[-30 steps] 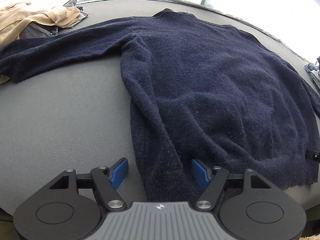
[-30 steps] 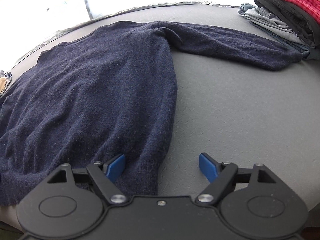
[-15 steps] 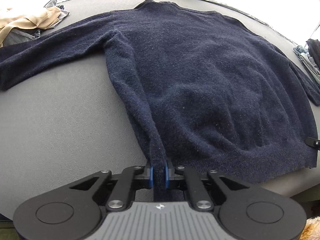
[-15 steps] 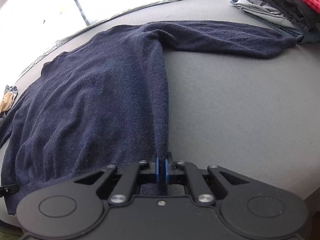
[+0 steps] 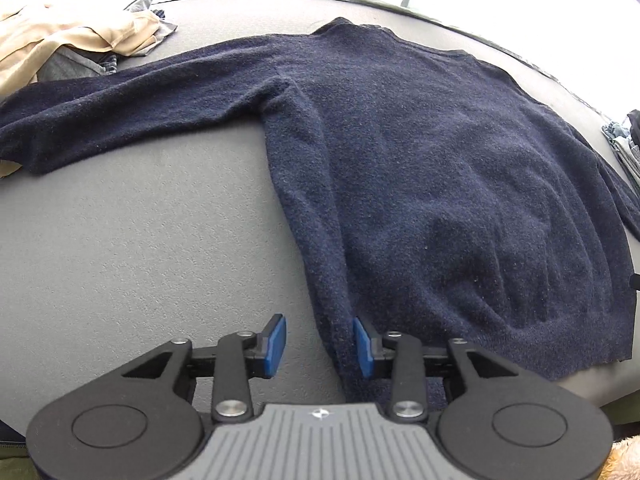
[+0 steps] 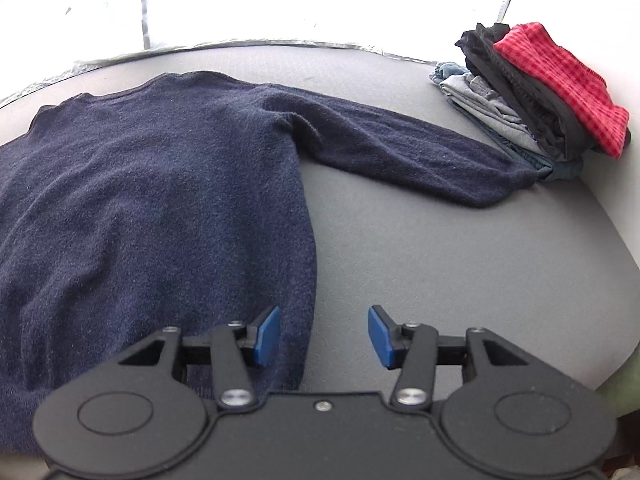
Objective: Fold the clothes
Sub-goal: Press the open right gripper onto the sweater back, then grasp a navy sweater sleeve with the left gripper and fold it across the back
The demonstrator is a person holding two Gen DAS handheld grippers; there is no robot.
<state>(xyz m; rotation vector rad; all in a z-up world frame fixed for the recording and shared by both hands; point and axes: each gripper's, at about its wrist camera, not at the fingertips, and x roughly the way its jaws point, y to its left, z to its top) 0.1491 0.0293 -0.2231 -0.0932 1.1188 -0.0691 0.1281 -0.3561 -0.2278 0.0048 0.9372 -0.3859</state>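
Releasing the navy sweater point(image 5: 420, 168) at its two hem corners after a brief pinch.

Both tools were clamped shut on the hem half a second ago; both sets of jaws are now opening, about halfway apart. Left tool point(image 5: 320, 340): the sweater's side edge lies between the pads, touching the right pad only, not gripped. Right tool point(image 6: 324, 336): the opposite hem corner lies beside the left pad, not gripped. The sweater lies flat on the grey worktop point(image 5: 140, 240), both sleeves spread outward. One sleeve end touches the folded clothes stack point(image 6: 540, 96); the other reaches near the beige garment pile point(image 5: 72, 40). Judgement: hem straightened; no fold made yet, sleeves remain to be folded inward.
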